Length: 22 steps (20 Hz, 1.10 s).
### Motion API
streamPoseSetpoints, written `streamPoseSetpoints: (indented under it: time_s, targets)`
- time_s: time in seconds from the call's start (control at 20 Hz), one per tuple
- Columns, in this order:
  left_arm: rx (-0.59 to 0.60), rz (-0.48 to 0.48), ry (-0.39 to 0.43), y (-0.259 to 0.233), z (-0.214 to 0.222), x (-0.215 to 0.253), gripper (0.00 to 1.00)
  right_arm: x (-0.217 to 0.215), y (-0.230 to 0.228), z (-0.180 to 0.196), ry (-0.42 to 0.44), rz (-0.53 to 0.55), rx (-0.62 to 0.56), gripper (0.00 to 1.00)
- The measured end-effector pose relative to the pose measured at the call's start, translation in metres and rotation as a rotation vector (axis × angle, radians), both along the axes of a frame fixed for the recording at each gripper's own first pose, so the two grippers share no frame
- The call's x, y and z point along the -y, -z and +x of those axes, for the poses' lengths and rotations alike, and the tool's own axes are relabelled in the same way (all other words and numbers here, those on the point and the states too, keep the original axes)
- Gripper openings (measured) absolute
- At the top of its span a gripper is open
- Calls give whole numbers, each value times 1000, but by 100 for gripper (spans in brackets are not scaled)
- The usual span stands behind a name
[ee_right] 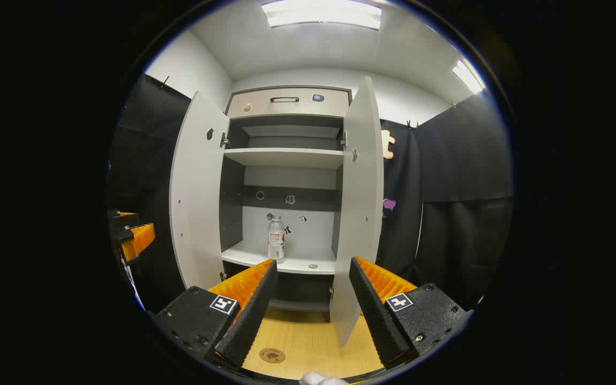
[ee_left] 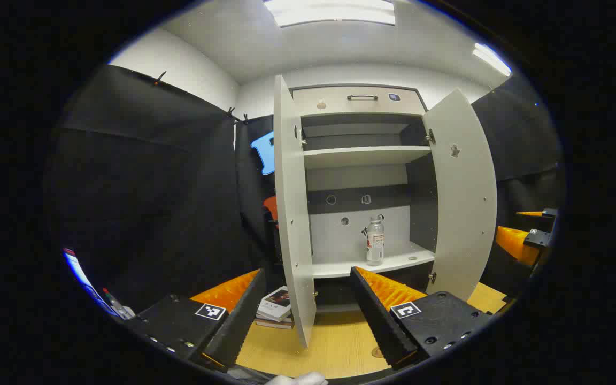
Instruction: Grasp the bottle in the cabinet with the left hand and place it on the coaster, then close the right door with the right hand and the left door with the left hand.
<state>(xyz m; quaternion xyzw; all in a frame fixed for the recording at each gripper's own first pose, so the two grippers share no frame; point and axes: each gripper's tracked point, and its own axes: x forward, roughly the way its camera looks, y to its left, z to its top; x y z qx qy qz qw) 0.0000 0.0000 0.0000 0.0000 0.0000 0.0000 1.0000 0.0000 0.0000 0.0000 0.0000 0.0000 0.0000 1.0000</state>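
Cabinet (ee_left: 364,176) stood wide open at the far side of the worktop (ee_left: 335,342), both doors swung out toward the camera. Left door (ee_left: 293,214) hung edge-on in the left gripper view, while the right door (ee_left: 466,198) angled off to the right. Inside, the bottle (ee_left: 375,240) stood upright on the lower shelf (ee_left: 393,262), clear-bodied with a label around its middle, slightly right of centre and set back from the shelf's front edge. A small round item lay on the same shelf to the bottle's right, too small to tell what it was.

Left tool (ee_left: 305,313) hovered low over the worktop with its 2 fingers spread apart, nothing between them, well short of the cabinet. Right tool (ee_right: 308,307) was likewise spread open and held nothing, aimed straight at the cabinet's opening.

Coaster (ee_right: 272,355), a small round brown disc, lay flat on the light wooden worktop near the tools, in front of the cabinet and well apart from the bottle. A short stack of books (ee_left: 277,310) sat on the worktop at the left, just beside the foot of the left door. Drawer (ee_left: 359,100) with a dark handle ran across the top of the cabinet above the upper shelf (ee_left: 364,156).
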Motion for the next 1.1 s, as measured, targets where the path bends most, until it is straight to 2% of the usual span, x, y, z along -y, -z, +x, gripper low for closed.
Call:
streamPoseSetpoints:
  time_s: [0.6,0.9,1.1]
  targets:
    - [13,4,45,-5,5,10,96,8,5,-9,26,0,-7,83]
    - [-2,-11,87,-3,29,33,95,20,5,-3,30,-11,-23,83]
    - [17,-14,95,-5,64,57,95,33,3,16,4,-11,-20,83]
